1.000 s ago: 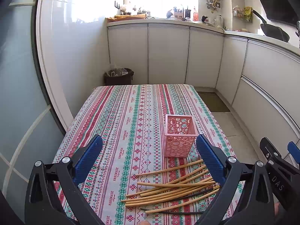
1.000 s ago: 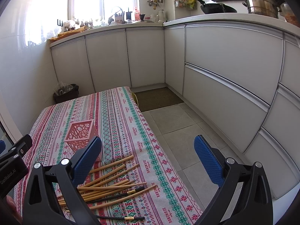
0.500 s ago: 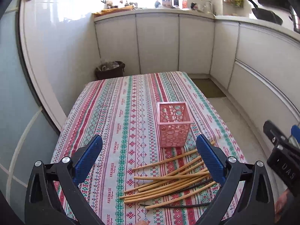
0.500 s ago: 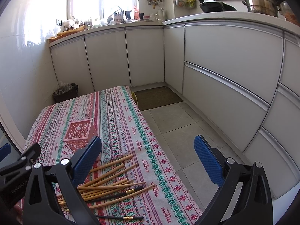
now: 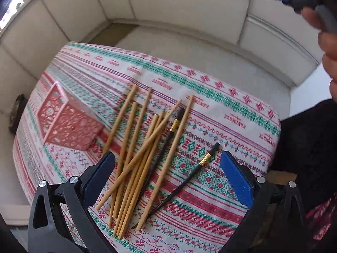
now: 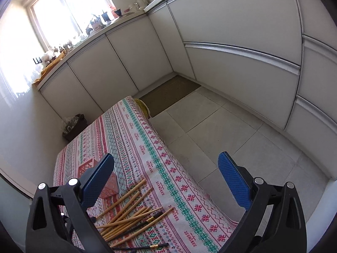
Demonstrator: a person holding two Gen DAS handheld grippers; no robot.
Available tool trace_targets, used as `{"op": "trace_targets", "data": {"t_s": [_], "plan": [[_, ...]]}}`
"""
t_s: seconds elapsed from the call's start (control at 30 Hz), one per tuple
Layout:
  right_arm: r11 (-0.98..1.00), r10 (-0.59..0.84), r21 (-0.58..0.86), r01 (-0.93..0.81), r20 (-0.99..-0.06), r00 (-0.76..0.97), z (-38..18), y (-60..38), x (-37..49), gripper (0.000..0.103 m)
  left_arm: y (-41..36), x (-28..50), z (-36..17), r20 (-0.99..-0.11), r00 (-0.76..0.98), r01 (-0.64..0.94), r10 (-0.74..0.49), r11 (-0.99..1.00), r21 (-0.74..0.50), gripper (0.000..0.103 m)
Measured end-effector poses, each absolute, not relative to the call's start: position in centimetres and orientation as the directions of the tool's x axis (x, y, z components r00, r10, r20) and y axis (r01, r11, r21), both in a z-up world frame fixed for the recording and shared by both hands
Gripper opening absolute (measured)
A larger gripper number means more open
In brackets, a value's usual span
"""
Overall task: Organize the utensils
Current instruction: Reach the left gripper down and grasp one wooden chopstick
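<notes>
Over on the table (image 5: pixel 221 113), spread with a striped, cross-stitch patterned cloth, a pink lattice basket (image 5: pixel 67 124) stands near the left side in the left wrist view; what is inside it cannot be made out from this angle. Just beside it, to the right, lies a loose heap of wooden chopsticks (image 5: pixel 143 154), crossing one another and fanning out toward the far edge. One black chopstick with a gold band (image 5: pixel 168 139) lies among the wooden ones, and a second black chopstick (image 5: pixel 189 175) with the same gold band lies a little apart on the right, directly on the cloth.

Above the heap, the left claw (image 5: pixel 166 177) hovers, tilted down at the table, its blue pads spread wide with the chopsticks showing between them; it holds nothing. The right claw (image 6: pixel 166 181) is raised and looks along the table toward the white cabinets (image 6: pixel 231 42) and the tiled floor (image 6: pixel 221 130), its jaws likewise wide apart and holding nothing. From there the basket (image 6: pixel 107 181) peeks out behind the left finger, with the chopsticks (image 6: pixel 126 213) low in the frame. A bin (image 6: pixel 73 126) stands on the floor past the table's far end.
</notes>
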State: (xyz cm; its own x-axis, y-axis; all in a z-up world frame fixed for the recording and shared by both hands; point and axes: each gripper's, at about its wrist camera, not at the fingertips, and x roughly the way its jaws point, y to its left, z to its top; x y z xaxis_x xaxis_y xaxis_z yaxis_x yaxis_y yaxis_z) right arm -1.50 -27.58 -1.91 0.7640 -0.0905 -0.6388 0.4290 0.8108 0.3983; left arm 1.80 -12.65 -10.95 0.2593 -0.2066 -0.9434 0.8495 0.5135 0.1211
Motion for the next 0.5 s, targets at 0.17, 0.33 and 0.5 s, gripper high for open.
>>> {"op": "trace_targets", "data": {"t_s": [0.17, 0.33, 0.5], "plan": [[0.791, -0.047, 0.432, 0.433, -0.663, 0.747, -2.3, -29.1, -0.9, 0.096, -15.2, 5.1, -12.0, -0.971, 0.161, 0.853, -0.177, 0.52, 0.047, 0.094], [0.736, 0.042, 0.516, 0.438, -0.68, 0.732, -3.1, -31.4, -0.5, 0.096, -17.5, 9.0, -12.0, -0.975, 0.138, 0.856, -0.174, 0.516, 0.029, 0.085], [0.722, 0.061, 0.53, 0.444, -0.689, 0.722, -3.4, -32.3, 0.0, 0.096, -20.3, 12.8, -13.8, -0.989, 0.107, 0.881, -0.1, 0.47, 0.048, 0.042]]}}
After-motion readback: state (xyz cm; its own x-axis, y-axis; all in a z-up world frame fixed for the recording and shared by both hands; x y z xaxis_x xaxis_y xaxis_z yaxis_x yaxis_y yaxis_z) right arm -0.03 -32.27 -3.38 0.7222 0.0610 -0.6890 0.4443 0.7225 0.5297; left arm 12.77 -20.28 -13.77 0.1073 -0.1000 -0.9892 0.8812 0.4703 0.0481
